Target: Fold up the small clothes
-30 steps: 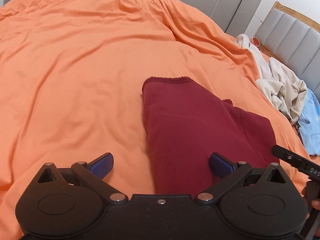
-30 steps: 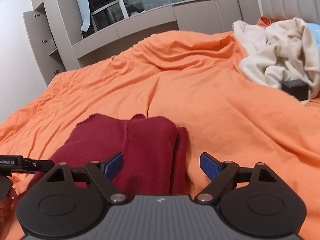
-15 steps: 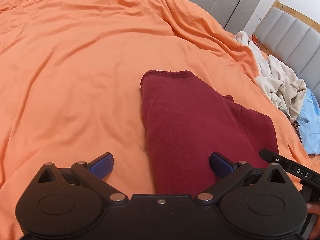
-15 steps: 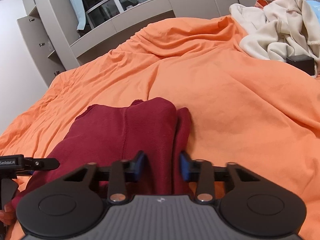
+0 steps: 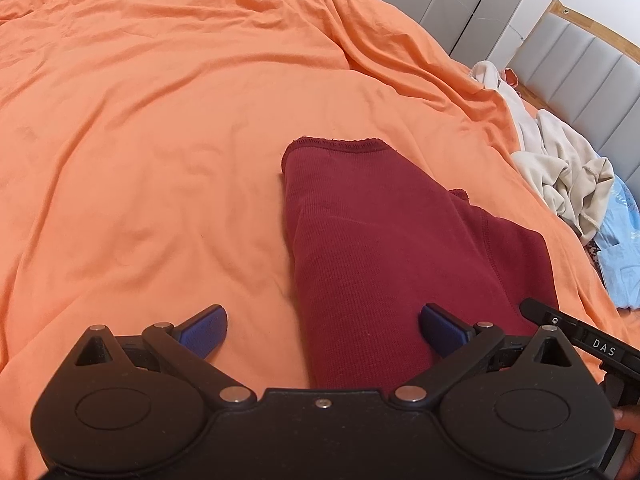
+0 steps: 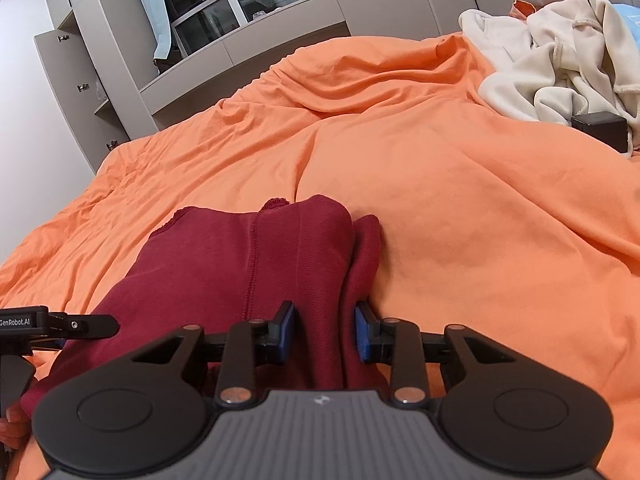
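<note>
A dark red knit garment (image 5: 380,240) lies folded lengthwise on the orange bedsheet (image 5: 160,120); it also shows in the right wrist view (image 6: 248,264). My left gripper (image 5: 322,326) is open, its blue pads astride the garment's near left edge. My right gripper (image 6: 325,332) is shut on the garment's near right folded edge, with thick cloth between the pads. The garment's nearest end is hidden under both grippers.
A heap of cream clothes (image 6: 560,60) with a light blue piece (image 5: 616,248) lies at the bed's right side by the grey headboard (image 5: 580,52). A small black box (image 6: 600,128) sits by the heap. Grey cabinets (image 6: 120,80) stand beyond the bed.
My right gripper closed from wide open onto the garment's right edge. My left gripper stayed open and shifted slightly forward over the garment.
</note>
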Available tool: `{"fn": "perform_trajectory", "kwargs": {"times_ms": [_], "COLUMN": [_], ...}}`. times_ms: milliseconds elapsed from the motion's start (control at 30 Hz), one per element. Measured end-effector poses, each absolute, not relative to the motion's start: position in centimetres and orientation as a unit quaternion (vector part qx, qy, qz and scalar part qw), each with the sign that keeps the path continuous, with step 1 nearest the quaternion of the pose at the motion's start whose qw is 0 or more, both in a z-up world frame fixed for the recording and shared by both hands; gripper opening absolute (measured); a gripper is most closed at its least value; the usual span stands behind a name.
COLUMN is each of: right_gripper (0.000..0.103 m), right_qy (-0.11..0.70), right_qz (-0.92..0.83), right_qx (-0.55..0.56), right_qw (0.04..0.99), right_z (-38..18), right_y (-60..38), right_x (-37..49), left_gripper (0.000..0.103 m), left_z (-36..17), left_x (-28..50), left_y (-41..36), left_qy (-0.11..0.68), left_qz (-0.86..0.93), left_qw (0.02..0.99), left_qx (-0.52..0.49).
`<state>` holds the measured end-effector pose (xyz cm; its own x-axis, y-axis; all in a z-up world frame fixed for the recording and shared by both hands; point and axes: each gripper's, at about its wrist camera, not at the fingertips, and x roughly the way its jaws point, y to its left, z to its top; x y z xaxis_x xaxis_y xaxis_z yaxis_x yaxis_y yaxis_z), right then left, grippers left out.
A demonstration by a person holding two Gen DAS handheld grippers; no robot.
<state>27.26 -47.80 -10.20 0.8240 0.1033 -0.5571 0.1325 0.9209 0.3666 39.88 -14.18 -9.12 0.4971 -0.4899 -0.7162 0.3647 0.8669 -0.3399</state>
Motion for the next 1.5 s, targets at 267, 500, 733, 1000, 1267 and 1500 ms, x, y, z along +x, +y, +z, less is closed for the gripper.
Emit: {"fn": "perform_trajectory", "kwargs": {"times_ms": [267, 500, 733, 1000, 1267, 1500], "right_gripper": [0.035, 0.035, 0.017, 0.014, 0.014, 0.014], "right_qy": [0.298, 0.299, 0.281, 0.223, 0.165, 0.176], "right_qz": [-0.009, -0.013, -0.011, -0.005, -0.034, -0.078], "right_qx": [0.199, 0.194, 0.190, 0.192, 0.204, 0.224], "right_qw": [0.933, 0.934, 0.940, 0.956, 0.964, 0.956], "right_z": [-10.4, -10.4, -9.9, -6.9, -3.7, -3.2], "right_y": [-47.7, -47.5, -47.2, -47.3, -49.7, -53.5], "right_x": [27.4, 27.4, 26.8, 25.4, 22.9, 22.4], "left_gripper": [0.103, 0.083, 0.053, 0.034, 0.034, 0.034], "left_z": [-10.3, -10.0, -8.1, -4.5, -0.7, -1.3], "left_x": [41.5, 41.6, 40.2, 38.3, 36.8, 36.8], "left_y": [-14.1, -15.4, -17.3, -18.6, -21.5, -24.9], "left_qy": [0.456, 0.463, 0.455, 0.417, 0.376, 0.386], "left_qz": [-0.287, -0.301, -0.287, -0.270, -0.303, -0.333], "left_qw": [0.839, 0.831, 0.843, 0.868, 0.875, 0.859], "left_qx": [-0.081, -0.071, -0.026, -0.009, -0.030, -0.046]}}
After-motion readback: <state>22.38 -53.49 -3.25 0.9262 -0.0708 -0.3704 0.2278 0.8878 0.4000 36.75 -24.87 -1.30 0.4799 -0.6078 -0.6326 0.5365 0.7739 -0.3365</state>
